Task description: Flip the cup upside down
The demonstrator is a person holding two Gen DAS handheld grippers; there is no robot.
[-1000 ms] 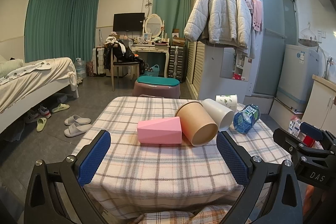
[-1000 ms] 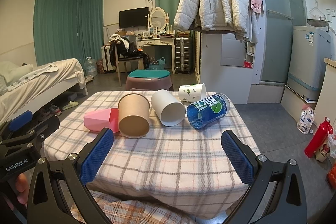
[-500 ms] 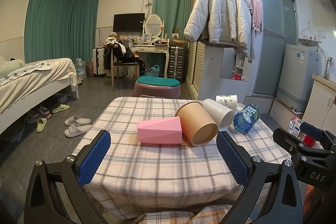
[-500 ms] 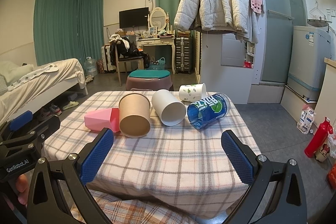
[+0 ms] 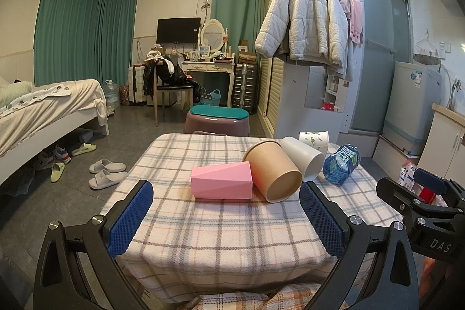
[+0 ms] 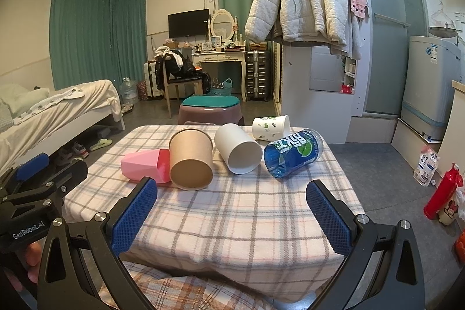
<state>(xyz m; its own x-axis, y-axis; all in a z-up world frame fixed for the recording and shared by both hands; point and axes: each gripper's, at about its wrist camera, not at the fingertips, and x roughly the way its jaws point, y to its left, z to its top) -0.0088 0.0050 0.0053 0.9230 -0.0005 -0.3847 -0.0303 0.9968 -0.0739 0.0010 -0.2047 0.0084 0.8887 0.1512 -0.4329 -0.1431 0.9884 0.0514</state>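
Note:
Several cups lie on their sides on the checked tablecloth (image 5: 221,225): a brown paper cup (image 5: 273,170) (image 6: 191,154), a white cup (image 5: 303,157) (image 6: 239,148), a green-patterned white cup (image 5: 315,137) (image 6: 270,127) at the back, and a blue printed cup (image 5: 341,163) (image 6: 293,151). A pink faceted cup (image 5: 222,183) (image 6: 146,166) lies left of the brown one. My left gripper (image 5: 226,217) is open and empty near the table's front edge. My right gripper (image 6: 232,218) is open and empty too, short of the cups.
The small table stands in a bedroom. A purple stool with a teal cushion (image 5: 218,118) is behind it, a bed (image 5: 43,109) at the left, a wardrobe with a hanging jacket (image 5: 302,19) at the right. A red bottle (image 6: 443,191) stands on the floor at the right.

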